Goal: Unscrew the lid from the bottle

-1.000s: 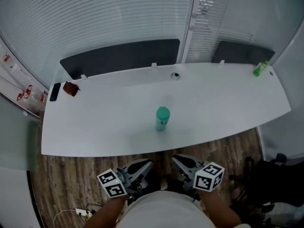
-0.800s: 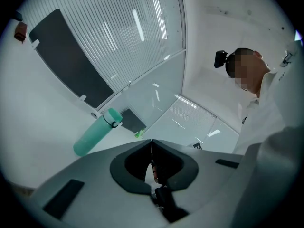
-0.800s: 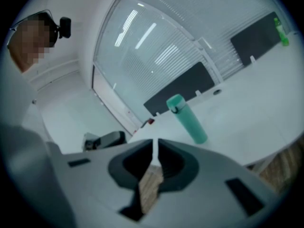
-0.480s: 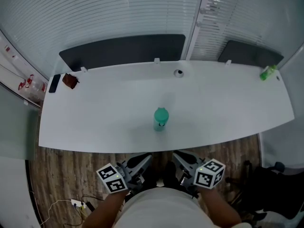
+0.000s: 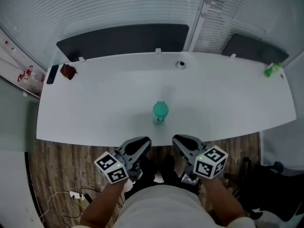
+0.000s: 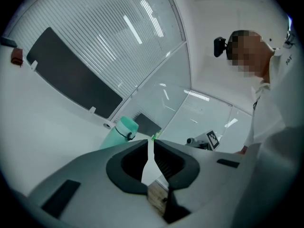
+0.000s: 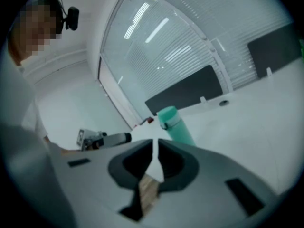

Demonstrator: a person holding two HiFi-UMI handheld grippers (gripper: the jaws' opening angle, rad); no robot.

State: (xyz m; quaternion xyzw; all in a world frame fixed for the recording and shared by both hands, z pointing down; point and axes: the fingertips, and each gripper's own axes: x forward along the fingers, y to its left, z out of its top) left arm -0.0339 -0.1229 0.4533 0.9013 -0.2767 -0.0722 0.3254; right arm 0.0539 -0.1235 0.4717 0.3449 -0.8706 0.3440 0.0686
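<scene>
The teal bottle (image 5: 160, 117) stands upright near the middle of the white bench (image 5: 95, 113), a little toward the 6 o'clock edge. Its lid (image 5: 160, 109) is on and nothing touches it. I judge it stands alone there so that both tools can reach it from the front; a small green item (image 5: 271, 70) at 2 o'clock lies well apart. The left tool (image 5: 144, 141) is at about 7 o'clock from the bottle and the right tool (image 5: 178, 139) at about 5 o'clock, both just off the bench edge and pointing toward it. Both tools are closed, with only a thin slit between the jaws and nothing inside. The task seems to be at the approach: one tool must open for the body, the other for the lid.
</scene>
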